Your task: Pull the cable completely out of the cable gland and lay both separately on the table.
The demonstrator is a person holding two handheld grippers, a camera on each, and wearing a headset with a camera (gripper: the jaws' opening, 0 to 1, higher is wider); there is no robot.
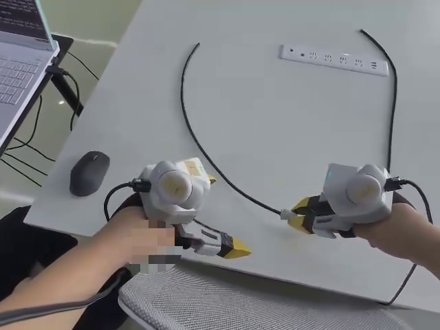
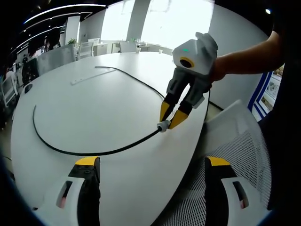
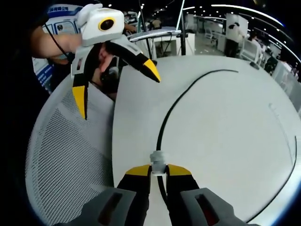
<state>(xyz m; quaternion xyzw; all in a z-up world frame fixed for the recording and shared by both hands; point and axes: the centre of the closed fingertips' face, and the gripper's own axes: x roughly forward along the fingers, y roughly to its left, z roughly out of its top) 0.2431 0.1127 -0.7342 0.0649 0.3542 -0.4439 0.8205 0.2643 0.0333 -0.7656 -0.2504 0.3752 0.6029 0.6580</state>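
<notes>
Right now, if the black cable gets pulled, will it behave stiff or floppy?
The cable lies flat in one smooth wide arc, so probably pliable yet springy, trailing rather than kinking. It looks thin, likely light. The table looks smooth, so it should slide easily behind the right gripper.

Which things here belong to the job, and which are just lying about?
Job: black cable, white cable gland on its end, right gripper shut on the gland, left gripper open.
Lying about: power strip, mouse, laptop, mesh chair.
</notes>
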